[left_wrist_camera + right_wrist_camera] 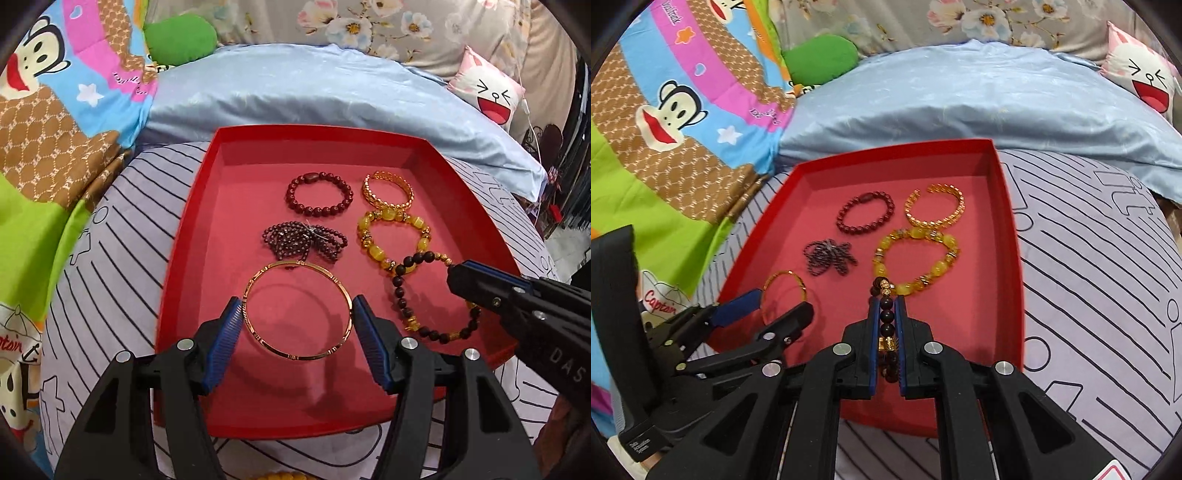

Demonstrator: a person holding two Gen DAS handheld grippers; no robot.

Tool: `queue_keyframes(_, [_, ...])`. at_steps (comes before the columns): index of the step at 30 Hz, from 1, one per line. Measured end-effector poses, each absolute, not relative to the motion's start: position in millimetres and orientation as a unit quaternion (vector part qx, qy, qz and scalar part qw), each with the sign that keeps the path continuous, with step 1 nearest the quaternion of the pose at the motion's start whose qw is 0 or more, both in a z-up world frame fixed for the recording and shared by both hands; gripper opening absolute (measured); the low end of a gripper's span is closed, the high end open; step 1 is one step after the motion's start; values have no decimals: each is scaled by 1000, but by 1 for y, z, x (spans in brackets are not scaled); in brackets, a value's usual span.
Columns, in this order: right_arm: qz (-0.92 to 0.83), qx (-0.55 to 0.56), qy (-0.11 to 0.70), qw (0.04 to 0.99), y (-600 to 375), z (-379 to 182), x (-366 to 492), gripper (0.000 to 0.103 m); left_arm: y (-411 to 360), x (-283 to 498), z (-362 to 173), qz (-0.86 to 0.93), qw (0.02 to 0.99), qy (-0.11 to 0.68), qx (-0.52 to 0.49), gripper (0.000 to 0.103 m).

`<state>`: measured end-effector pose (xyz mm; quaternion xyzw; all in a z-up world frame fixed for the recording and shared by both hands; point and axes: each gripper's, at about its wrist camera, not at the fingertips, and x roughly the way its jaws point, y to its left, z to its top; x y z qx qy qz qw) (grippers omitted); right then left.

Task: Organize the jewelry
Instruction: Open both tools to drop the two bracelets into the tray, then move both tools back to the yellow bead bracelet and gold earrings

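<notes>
Progress: we judge the sorting nearly done — six pieces lie in the red tray (pixel 192 229), in two rough columns; a yellow beaded piece (pixel 275 475) peeks in at the bottom edge of the left view, outside the tray.
Left tongs (pixel 295 314): spread apart, straddling the thin gold bangle (pixel 297 310), a smooth hard ring lying flat.
Right tongs (pixel 887 325): clamped on the dark bead bracelet (pixel 402 299) — round matte beads with gold charms.
Others: glossy yellow bead bracelet (pixel 391 236), gold mesh cuff (pixel 388 190), dark red bead bracelet (pixel 319 194), tangled bead chain (pixel 304 242).
Surface: striped cloth (pixel 110 288), soft.
</notes>
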<state>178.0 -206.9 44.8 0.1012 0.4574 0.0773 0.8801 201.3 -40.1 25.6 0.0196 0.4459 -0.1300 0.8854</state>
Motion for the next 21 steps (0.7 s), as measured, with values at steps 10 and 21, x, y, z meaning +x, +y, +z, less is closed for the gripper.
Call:
queue_keyframes(10, [60,85,442,891,-212,45,168,14,-41,203,27,-135,889,437,8,63])
queue_keyframes(21, [60,81,424,900,-211,60,156,24,-35,191,33,-121,899,422,-5,70])
